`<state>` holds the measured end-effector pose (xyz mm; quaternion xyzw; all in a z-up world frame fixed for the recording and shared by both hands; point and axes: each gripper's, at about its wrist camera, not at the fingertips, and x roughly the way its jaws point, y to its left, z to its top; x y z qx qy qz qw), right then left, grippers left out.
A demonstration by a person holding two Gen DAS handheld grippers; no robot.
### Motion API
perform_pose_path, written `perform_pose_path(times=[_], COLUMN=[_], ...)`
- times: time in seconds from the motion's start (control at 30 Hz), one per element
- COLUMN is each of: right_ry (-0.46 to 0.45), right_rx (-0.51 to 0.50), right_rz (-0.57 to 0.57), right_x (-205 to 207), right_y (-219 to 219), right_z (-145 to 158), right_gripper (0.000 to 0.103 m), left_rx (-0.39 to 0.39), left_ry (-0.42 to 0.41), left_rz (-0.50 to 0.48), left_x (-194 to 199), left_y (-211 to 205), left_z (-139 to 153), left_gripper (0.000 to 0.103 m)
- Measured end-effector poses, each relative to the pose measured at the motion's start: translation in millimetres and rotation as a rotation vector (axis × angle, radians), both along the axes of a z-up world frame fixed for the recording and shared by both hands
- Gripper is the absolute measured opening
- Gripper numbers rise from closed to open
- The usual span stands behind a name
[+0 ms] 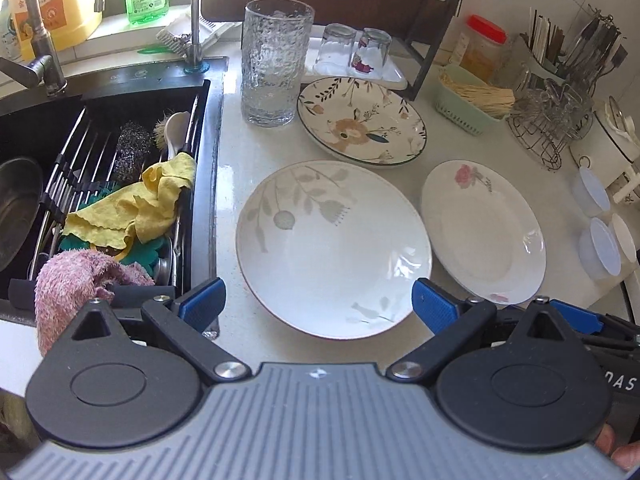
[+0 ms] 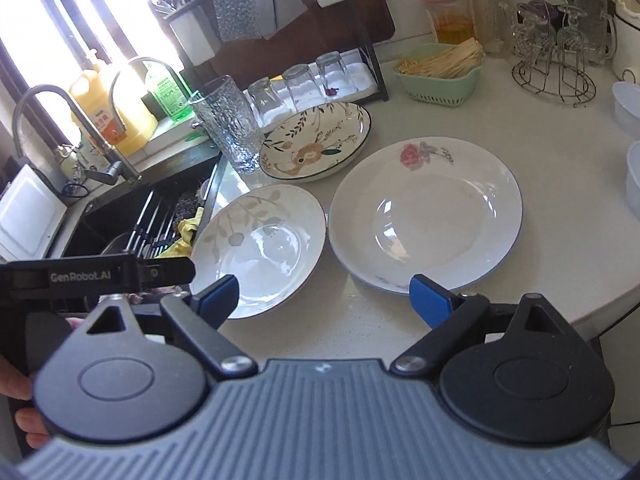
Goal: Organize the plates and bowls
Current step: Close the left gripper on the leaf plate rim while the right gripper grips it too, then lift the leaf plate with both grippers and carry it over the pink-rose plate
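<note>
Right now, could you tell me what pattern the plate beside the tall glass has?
Cream plate with a tan animal, leafy sprigs, dark rim; clearest in the left wrist view.

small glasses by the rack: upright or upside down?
Upside down. The small glasses stand mouth-down on the white mat, thick bases on top.

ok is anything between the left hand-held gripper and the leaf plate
Nothing visible. The left hand-held gripper is open right at the near rim of the leaf plate, with only bare counter beside it.
</note>
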<state>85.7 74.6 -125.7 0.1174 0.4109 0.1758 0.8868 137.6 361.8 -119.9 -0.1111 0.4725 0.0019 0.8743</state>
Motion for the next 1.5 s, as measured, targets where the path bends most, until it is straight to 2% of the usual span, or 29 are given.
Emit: perform_pose_path(times=[0.13, 0.23, 0.3, 0.37, 0.4, 0.47, 0.57, 0.63, 0.7, 0.8, 0.83, 0.87, 0.97, 1.13, 1.2, 1.27, 1.37, 1.5], right_ry=[0.031, 0.056, 0.041, 0.049, 0.061, 0.074, 0.076, 0.101, 0.135, 0.156, 0.158, 0.162, 0.16, 0.152, 0.15, 0.14, 0.151, 0.152], right_rx=[-0.044, -0.021, -0.009, 0.017, 0.032, 0.038, -0.015, -0.045, -0.037, -0.026, -0.023, -0.02, -0.023, -0.039, -0.044, -0.058, -0.043, -0.011], right_rz=[-0.033, -0.052, -0.052, -0.054, -0.05, -0.049, -0.073, -0.109, -0.154, -0.21, -0.217, -0.223, -0.24, -0.256, -0.261, -0.259, -0.251, -0.213], right_x=[12, 20, 23, 27, 30, 34, 41, 45, 49, 52, 53, 55, 59, 63, 64, 65, 69, 68], right_y=[27, 37, 44, 51, 55, 63, 75, 77, 75, 74, 74, 75, 80, 86, 86, 86, 86, 86], right_z=[-20, -27, -31, -35, -38, -42, -45, -50, -55, -61, -62, -63, -64, -66, -66, -67, -69, -70], right_gripper=[0.093, 0.093, 0.093, 0.085, 0.075, 0.069, 0.058, 0.043, 0.037, 0.035, 0.034, 0.03, 0.022, 0.02, 0.018, 0.019, 0.019, 0.02], left_rx=[-0.089, -0.142, -0.164, -0.182, -0.189, -0.192, -0.208, -0.223, -0.235, -0.226, -0.222, -0.217, -0.19, -0.218, -0.232, -0.229, -0.193, -0.216], left_ry=[0.039, 0.047, 0.058, 0.066, 0.067, 0.066, 0.072, 0.085, 0.092, 0.088, 0.087, 0.09, 0.073, 0.081, 0.082, 0.123, 0.114, 0.115], left_rz=[-0.029, -0.049, -0.054, -0.062, -0.068, -0.088, -0.112, -0.123, -0.137, -0.181, -0.194, -0.2, -0.227, -0.229, -0.234, -0.256, -0.265, -0.239], left_x=[23, 41, 55, 66, 71, 77, 89, 96, 101, 108, 109, 111, 111, 117, 120, 125, 125, 123], left_y=[35, 56, 65, 72, 75, 79, 84, 87, 87, 86, 85, 84, 80, 83, 85, 82, 78, 92], left_z=[-21, -35, -45, -55, -59, -65, -72, -78, -81, -83, -84, -84, -82, -86, -88, -93, -89, -85], left_gripper=[0.1, 0.098, 0.092, 0.087, 0.086, 0.078, 0.069, 0.065, 0.064, 0.057, 0.052, 0.043, 0.035, 0.029, 0.029, 0.029, 0.03, 0.03])
